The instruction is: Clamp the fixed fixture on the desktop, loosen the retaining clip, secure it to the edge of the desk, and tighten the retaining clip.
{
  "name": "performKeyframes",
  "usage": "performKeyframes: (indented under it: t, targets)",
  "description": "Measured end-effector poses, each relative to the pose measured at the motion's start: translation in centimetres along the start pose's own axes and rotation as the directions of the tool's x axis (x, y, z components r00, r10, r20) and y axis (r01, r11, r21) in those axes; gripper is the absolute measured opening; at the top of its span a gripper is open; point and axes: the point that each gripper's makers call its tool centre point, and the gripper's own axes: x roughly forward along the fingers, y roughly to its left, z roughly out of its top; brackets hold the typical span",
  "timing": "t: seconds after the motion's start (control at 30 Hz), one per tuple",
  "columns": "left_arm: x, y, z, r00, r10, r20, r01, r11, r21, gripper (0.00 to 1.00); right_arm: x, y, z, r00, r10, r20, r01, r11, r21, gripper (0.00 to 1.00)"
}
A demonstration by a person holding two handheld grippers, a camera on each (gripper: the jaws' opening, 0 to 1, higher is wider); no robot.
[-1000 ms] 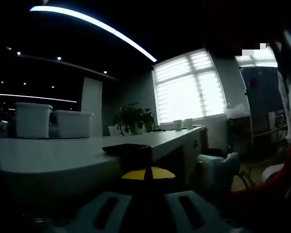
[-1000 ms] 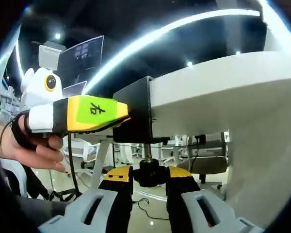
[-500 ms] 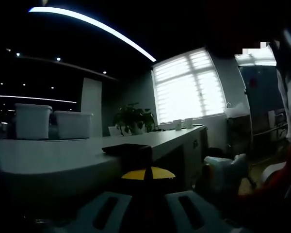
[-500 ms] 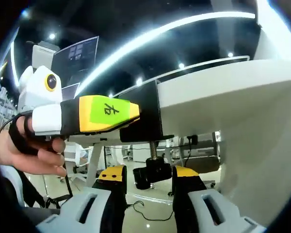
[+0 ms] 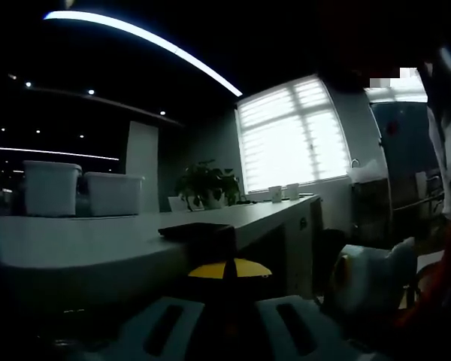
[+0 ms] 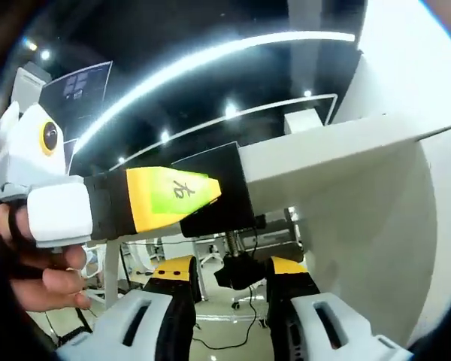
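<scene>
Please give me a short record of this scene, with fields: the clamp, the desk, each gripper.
clamp: black clamp sits on the desk edge, screw knob hanging below
desk: white desk
left gripper: left gripper shut on the clamp body, yellow fingers
right gripper: right gripper under the desk, fingers either side of the knob; contact unclear

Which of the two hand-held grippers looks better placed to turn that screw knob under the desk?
The right gripper: its jaws sit on either side of the black knob below the black fixture. The left gripper is shut on the fixture at the desk edge, steadying it.
</scene>
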Motion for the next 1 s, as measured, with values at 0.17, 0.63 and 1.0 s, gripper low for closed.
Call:
performKeyframes:
  t: [0.17,0.63,1.0]
  targets:
    - [0.0,0.0,0.0,1.0,0.0,-0.002,0.0,1.0,0.002,0.01,0.6,-0.5,-0.3,1.0,-0.03,-0.006,0.03,1.0,0.003,0.32]
    - [0.0,0.0,0.0,1.0,-0.002,0.002,0.002,1.0,-0.003,0.01,1.0,-0.4,-0.3,0.983,0.183,0.001,-0.183,0.983,-0.002,0.27]
    - [0.0,0.1,0.0,1.0,0.0,0.0,0.0,1.0,-0.004,0.01,1.4,0.0,-0.6,0.936,0.353,-0.011,-0.353,0.935,-0.033,0.27]
